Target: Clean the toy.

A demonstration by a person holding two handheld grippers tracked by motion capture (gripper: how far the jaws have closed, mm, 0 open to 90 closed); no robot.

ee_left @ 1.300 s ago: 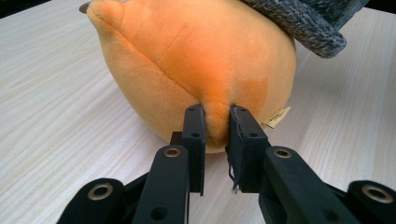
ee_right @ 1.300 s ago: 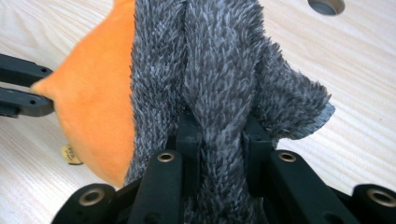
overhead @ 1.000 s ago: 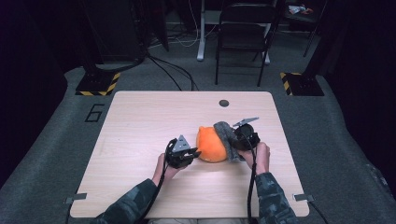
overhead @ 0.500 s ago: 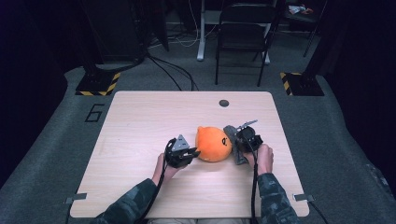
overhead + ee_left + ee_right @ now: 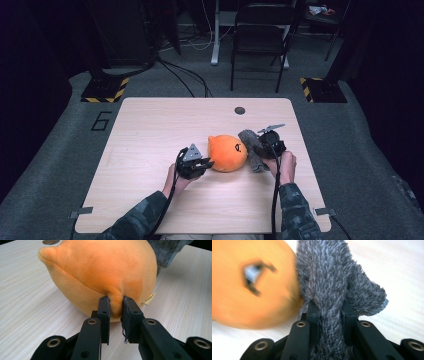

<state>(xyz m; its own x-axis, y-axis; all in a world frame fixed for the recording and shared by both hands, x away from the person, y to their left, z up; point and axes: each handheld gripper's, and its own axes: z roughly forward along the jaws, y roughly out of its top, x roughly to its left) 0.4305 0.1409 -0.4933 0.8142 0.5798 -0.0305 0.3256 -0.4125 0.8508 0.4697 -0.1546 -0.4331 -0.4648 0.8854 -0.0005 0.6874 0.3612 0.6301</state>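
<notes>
Pale wood table (image 5: 150, 150) with a small dark disc (image 5: 240, 110) near the far edge, on grey carpet (image 5: 60, 165); black chair (image 5: 260, 40) and striped floor markers (image 5: 106, 91) beyond. Orange plush ball (image 5: 227, 153) at mid-table, grey furry piece (image 5: 251, 149) touching its right side. Left gripper (image 5: 196, 165) pinching a fold of orange plush; right gripper (image 5: 267, 145) clamped on grey fur.

Orange plush (image 5: 249, 287) blurred in right gripper view, cut off at left edge. Grey fur (image 5: 332, 290) hides inner pad faces. Plush tag (image 5: 149, 298) print unreadable.
</notes>
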